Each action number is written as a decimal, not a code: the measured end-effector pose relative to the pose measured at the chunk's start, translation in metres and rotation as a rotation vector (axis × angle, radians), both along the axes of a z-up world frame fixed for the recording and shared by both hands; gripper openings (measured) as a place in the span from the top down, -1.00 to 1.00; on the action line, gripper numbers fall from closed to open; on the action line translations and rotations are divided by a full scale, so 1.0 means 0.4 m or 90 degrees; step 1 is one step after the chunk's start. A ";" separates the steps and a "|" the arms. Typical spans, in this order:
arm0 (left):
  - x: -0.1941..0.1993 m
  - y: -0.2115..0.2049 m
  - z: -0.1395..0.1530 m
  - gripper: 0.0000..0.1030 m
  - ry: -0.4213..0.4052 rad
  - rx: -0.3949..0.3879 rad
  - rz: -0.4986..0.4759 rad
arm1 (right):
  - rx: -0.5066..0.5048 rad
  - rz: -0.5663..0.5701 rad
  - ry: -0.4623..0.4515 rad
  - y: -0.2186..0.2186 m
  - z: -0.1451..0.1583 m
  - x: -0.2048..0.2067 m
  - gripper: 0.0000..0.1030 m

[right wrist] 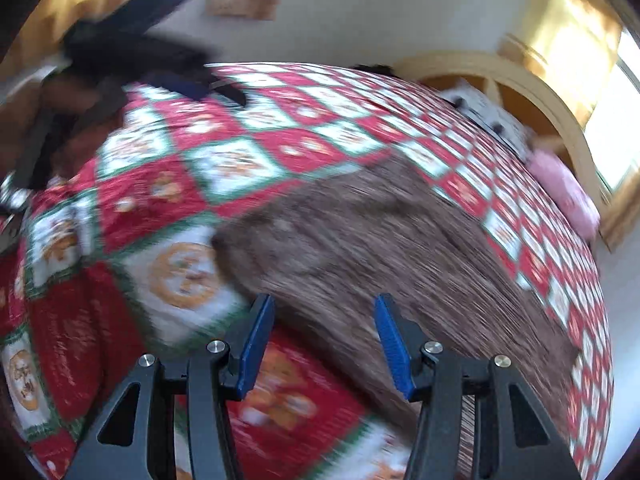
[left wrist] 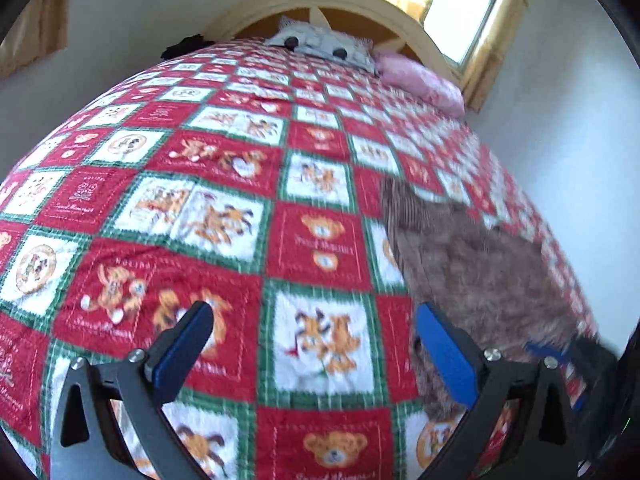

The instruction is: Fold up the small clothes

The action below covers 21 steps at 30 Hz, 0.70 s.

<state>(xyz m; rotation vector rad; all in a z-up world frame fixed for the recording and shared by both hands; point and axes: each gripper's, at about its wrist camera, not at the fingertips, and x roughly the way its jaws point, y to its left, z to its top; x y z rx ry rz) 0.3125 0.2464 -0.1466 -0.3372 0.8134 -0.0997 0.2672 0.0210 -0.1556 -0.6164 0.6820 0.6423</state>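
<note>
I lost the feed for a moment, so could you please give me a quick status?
Left gripper wide open, empty. Right gripper open, empty. Brown garment flat on quilt. Nothing in the way.

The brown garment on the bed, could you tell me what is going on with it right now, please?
A person with a handheld gripper in each hand is working on a brown garment spread on a red, green and white teddy-bear quilt. The left gripper is wide open and empty over the quilt, beside the garment's edge. The right gripper is partly open above the garment, with nothing pinched. Both views are blurred. Pillows lie at the headboard.
</note>
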 end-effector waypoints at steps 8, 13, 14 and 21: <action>0.087 -0.009 -0.011 -1.00 0.000 -0.085 -0.047 | -0.011 0.035 0.001 0.114 -0.052 -0.030 -0.04; 0.120 -0.038 -0.011 -1.00 0.006 -0.100 -0.093 | 0.014 0.007 0.016 0.114 -0.062 0.016 0.12; 0.126 -0.041 -0.013 -1.00 0.011 -0.116 -0.117 | 0.020 0.004 0.024 0.110 -0.062 0.023 0.12; 0.167 -0.030 -0.038 -1.00 0.029 -0.109 -0.118 | 0.022 0.016 0.016 0.109 -0.072 0.025 0.35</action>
